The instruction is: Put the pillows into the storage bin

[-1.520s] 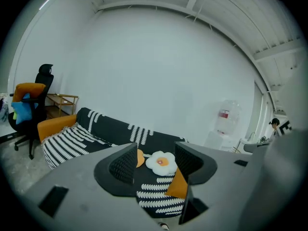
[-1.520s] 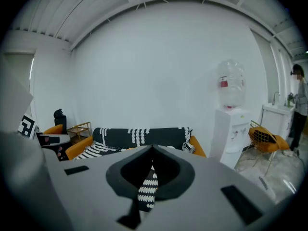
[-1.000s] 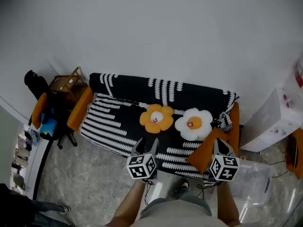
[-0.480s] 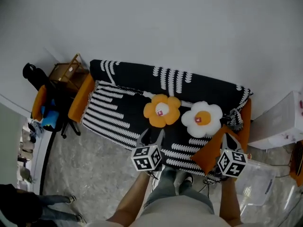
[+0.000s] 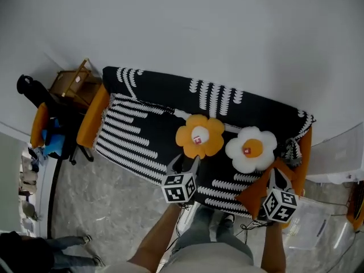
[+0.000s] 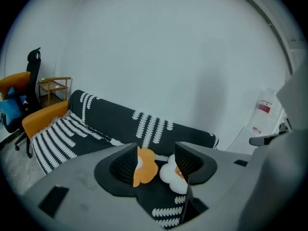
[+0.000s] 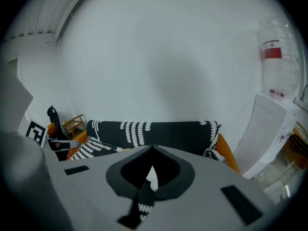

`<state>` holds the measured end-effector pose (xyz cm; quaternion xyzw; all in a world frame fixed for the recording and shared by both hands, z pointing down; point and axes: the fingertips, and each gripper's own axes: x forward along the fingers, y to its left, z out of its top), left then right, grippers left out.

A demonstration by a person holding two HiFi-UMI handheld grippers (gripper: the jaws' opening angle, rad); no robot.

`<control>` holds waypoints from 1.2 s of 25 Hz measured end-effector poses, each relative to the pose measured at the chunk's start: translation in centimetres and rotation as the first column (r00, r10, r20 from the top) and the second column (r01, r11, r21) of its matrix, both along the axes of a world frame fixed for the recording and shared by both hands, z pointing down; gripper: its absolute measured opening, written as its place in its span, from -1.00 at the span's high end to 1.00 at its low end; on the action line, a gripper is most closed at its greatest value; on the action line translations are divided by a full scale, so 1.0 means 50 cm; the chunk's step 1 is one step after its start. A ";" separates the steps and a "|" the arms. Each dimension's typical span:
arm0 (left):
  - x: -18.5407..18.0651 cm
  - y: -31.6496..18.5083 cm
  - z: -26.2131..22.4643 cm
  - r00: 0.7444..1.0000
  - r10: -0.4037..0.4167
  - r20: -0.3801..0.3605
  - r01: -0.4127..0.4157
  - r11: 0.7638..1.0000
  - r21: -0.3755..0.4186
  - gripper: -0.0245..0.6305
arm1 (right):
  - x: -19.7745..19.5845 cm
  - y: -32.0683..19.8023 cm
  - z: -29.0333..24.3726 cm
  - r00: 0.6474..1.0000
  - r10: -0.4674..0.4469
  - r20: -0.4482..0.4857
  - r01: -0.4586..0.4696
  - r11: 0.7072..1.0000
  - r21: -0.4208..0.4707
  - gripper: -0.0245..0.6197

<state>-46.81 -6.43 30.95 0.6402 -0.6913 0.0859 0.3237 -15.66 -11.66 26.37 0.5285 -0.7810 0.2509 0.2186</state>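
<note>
Two flower-shaped pillows lie on the seat of a sofa (image 5: 142, 135) that has a black-and-white striped cover. The orange pillow (image 5: 200, 136) is on the left, the white pillow (image 5: 251, 149) with an orange centre on the right. My left gripper (image 5: 183, 165) is open just in front of the orange pillow, apart from it. In the left gripper view both the orange pillow (image 6: 146, 166) and the white pillow (image 6: 169, 174) show between the jaws. My right gripper (image 5: 277, 178) is shut and holds nothing, below the white pillow near the sofa's right arm. A clear storage bin (image 5: 311, 223) stands on the floor to its right.
A black office chair (image 5: 42, 124) with orange and blue items and a wooden side table (image 5: 71, 87) stand left of the sofa. A white cabinet (image 5: 341, 158) is at the right. Another person's legs (image 5: 57, 246) show at the lower left on the marble floor.
The view has closed in on the sofa, so the pillows sit lower and further right. Both grippers stay in front of the seat edge, jaws unchanged.
</note>
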 end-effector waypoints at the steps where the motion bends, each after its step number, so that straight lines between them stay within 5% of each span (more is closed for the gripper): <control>1: -0.013 -0.010 0.018 1.000 0.005 0.000 -0.005 1.000 -0.013 0.21 | -0.012 -0.004 0.013 1.000 -0.003 -0.006 0.003 1.000 -0.009 0.92; 22: -0.206 -0.160 0.486 0.997 0.070 -0.041 -0.078 0.957 -0.280 0.21 | -0.194 -0.057 0.391 0.995 -0.058 -0.077 0.038 0.971 -0.235 0.92; 30: -0.268 -0.209 0.641 0.996 0.079 0.052 -0.056 0.933 -0.356 0.21 | -0.217 -0.025 0.502 0.993 -0.085 -0.083 0.053 0.942 -0.331 0.92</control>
